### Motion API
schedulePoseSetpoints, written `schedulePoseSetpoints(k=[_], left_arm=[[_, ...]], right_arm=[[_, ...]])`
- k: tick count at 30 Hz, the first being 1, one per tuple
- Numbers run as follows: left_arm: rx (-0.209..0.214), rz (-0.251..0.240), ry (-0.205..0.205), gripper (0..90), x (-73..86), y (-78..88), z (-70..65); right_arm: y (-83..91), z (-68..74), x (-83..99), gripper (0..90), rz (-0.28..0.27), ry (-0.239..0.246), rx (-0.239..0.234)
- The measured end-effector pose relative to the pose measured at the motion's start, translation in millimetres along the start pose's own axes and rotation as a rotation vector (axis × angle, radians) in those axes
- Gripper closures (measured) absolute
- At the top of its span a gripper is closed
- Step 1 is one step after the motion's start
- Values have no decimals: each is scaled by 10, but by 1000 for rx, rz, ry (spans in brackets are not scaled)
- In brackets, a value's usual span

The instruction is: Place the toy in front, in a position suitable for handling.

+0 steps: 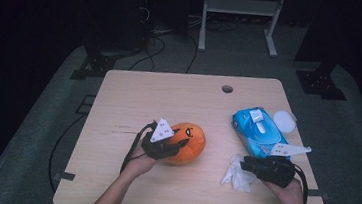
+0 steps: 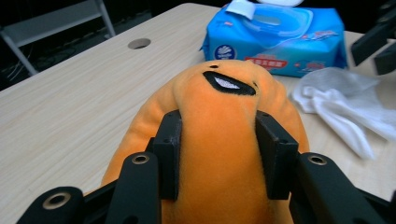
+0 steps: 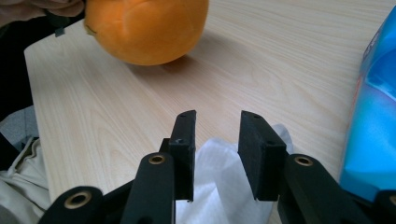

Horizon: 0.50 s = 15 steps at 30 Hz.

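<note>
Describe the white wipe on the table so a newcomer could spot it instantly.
On the wooden table, look to the right half, at the blue wet-wipe pack. Just in front of it, nearer the person, lies the crumpled wipe, under the right tool. It is the one limp white sheet, unlike the round orange plush.

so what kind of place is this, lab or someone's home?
Likely a lab or recording room, not a home: a bare wooden table with a cable hole, cables across the grey floor, dark surrounds, and metal stand bases behind it.
</note>
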<state>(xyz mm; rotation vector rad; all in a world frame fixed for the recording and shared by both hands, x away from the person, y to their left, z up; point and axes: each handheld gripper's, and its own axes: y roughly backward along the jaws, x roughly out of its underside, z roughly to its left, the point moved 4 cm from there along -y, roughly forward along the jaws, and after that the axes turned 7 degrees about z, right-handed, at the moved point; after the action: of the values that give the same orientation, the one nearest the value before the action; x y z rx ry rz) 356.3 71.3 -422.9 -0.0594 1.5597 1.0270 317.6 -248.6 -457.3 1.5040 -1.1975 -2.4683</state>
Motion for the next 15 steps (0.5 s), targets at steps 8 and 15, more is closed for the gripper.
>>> schedulePoseSetpoints(k=[8,15], left_arm=[[38,50,14,465,28,-154,26],[54,-10,49,347,-42,10,72]], right_arm=[[28,37,-33,578,-29,-2,-15],[38,85,-64,539,-48,-4,-24]])
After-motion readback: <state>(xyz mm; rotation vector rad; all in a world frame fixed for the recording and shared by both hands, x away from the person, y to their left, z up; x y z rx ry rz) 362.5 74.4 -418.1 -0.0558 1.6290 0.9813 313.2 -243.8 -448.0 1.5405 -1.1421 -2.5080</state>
